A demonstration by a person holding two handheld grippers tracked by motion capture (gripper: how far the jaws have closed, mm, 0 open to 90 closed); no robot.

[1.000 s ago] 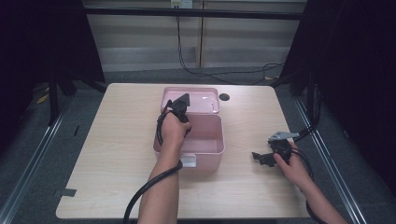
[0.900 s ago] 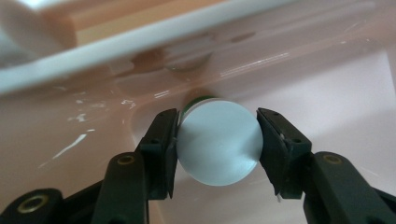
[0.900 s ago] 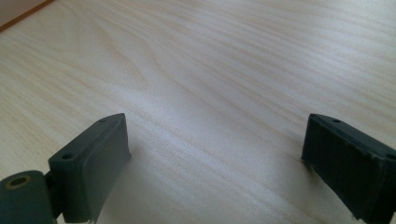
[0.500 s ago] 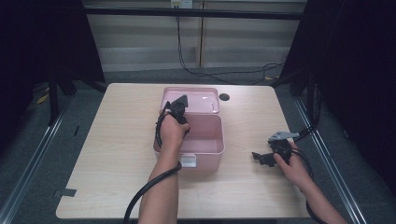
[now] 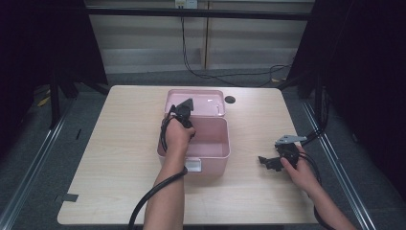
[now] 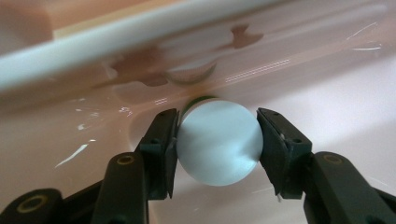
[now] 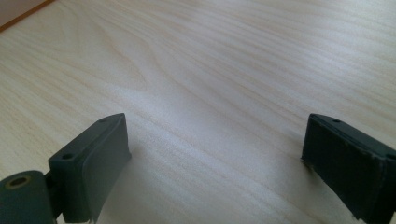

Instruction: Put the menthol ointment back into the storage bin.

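Left gripper view: the left gripper (image 6: 217, 144) is clamped on a pale round cylinder (image 6: 218, 142), squarely between its jaws inside the pink box (image 5: 210, 143). Right gripper (image 5: 269, 162) rests spread wide on the table (image 5: 119, 143).

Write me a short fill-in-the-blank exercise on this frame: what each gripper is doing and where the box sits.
1. The left gripper has its jaws around a round pale ____ inside the pink box.
2. The right gripper hangs over the bare wooden table with its jaws ____.
3. The lid of the pink box is ____, lying back on the far side.
4. In the high view, the right gripper is to the ____ of the pink box.

Missing words: ball; open; open; right
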